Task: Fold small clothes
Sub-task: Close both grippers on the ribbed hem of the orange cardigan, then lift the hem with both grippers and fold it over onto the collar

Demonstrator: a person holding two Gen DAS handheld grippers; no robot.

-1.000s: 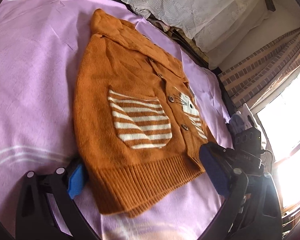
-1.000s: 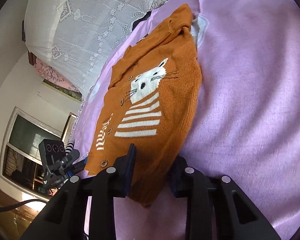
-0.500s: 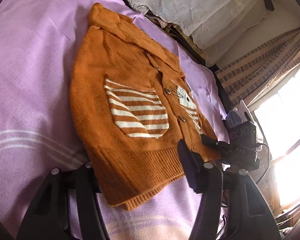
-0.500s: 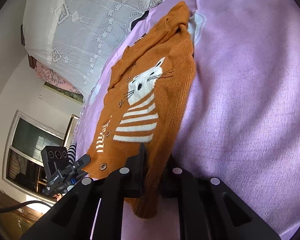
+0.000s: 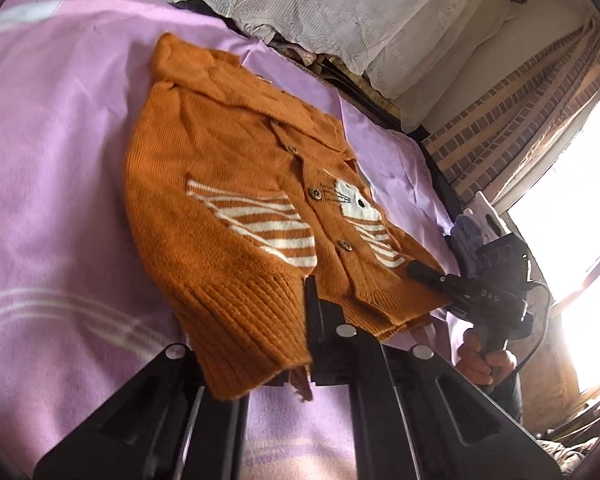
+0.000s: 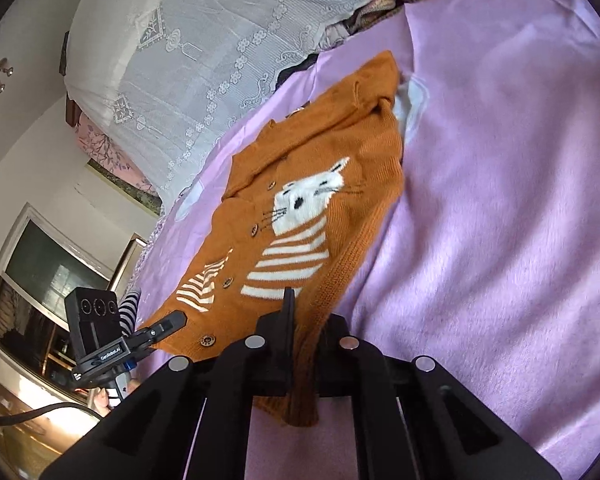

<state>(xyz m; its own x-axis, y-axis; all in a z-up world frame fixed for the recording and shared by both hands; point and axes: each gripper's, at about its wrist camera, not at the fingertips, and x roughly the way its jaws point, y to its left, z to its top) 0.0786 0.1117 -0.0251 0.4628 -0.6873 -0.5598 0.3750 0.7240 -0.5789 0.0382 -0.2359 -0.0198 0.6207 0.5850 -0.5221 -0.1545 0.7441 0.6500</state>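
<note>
Orange cardigan (image 5: 228,216) lies on pink bed blanket (image 5: 52,168); lace cover (image 6: 204,40) apparently at 12 o'clock. Left hand-held gripper (image 5: 300,320) and right hand-held gripper (image 6: 304,344) each clamp its hem.

Chunky ribbed orange knit cardigan (image 5: 228,208), soft fuzzy lilac blanket (image 5: 52,184), sheer lace cloth (image 6: 188,52), matt black plastic tool (image 6: 300,344)

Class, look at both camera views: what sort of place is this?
Most likely a home bedroom: an orange cardigan lies on a pink blanket spread like bedding, with a lace-covered pile behind it and a curtained window.
</note>
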